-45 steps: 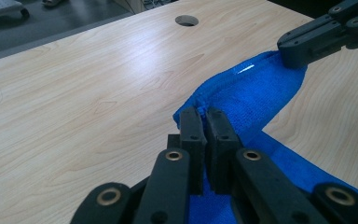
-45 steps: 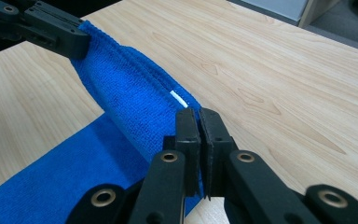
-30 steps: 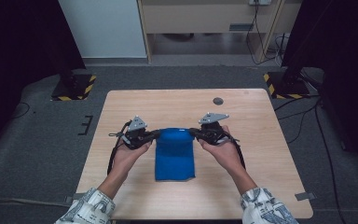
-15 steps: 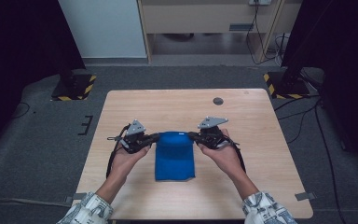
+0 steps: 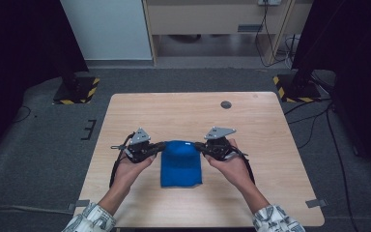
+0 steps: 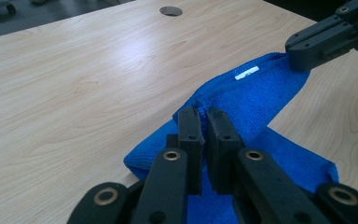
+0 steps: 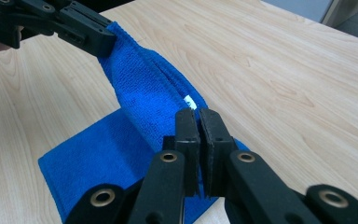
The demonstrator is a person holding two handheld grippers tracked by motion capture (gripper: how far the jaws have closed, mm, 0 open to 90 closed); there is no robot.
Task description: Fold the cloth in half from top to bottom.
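Observation:
A blue cloth (image 5: pixel 181 169) lies folded on the wooden table (image 5: pixel 270 145), in front of the person. Its far edge is raised off the rest and stretched between the two grippers. My left gripper (image 6: pixel 204 112) is shut on the cloth's far left corner (image 5: pixel 160 146). At the far right corner my right gripper (image 7: pixel 198 114) is shut on the cloth beside a small white label (image 7: pixel 189 100). Each gripper view shows the other one clamped on the opposite corner: the right gripper (image 6: pixel 300 58) and the left gripper (image 7: pixel 103 43). The near part of the cloth rests flat.
A round cable hole (image 5: pixel 226 104) sits in the tabletop near its far edge. Two dark stands with yellow-black bases (image 5: pixel 77 92) (image 5: pixel 294 89) are on the floor beyond the far corners. Bare wood surrounds the cloth.
Both grippers have come slightly toward the near edge of the table, bringing the cloth's far edge with them. Both grips are unchanged.

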